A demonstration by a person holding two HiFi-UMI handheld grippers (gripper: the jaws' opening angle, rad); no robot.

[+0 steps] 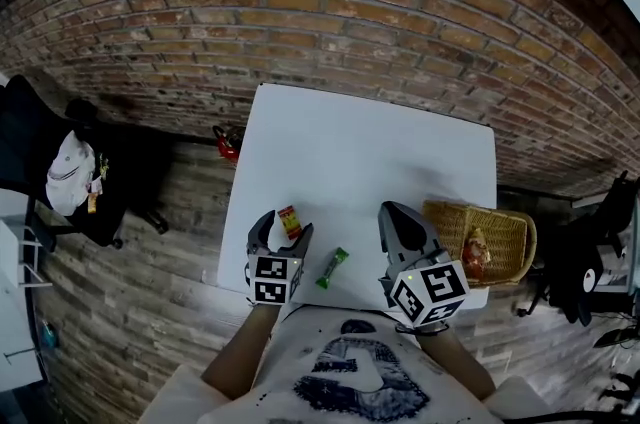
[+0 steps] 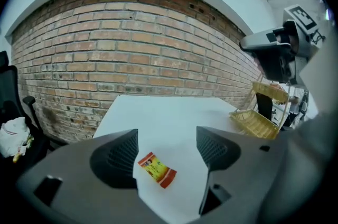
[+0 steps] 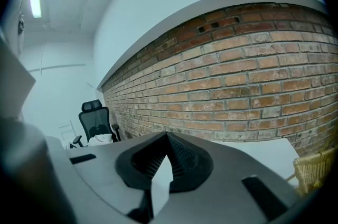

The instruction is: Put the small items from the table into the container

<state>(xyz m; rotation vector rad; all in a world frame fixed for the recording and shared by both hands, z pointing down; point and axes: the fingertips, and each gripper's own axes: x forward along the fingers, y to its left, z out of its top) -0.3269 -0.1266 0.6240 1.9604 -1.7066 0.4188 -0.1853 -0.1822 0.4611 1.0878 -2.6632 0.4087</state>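
Note:
A small red-and-yellow packet (image 1: pixel 290 222) lies on the white table (image 1: pixel 360 152) near its front edge. My left gripper (image 1: pixel 287 225) stands open around it, one jaw on each side, pads apart from it. In the left gripper view the packet (image 2: pixel 157 170) lies flat between the wide jaws of the left gripper (image 2: pixel 166 136). A green wrapped candy (image 1: pixel 333 267) rests just to the right, at the table's front edge. The wicker basket (image 1: pixel 505 224) sits at the table's right edge with an item inside. Beside it, my right gripper (image 1: pixel 392 210) is shut and holds nothing; its tips meet in the right gripper (image 3: pixel 167 136) view.
A brick wall (image 1: pixel 330 22) runs behind the table. A black office chair (image 1: pixel 60 162) with a white garment stands at the left. A red object (image 1: pixel 228 144) sits on the floor by the table's far left corner. The basket (image 2: pixel 259 123) shows right of the left jaws.

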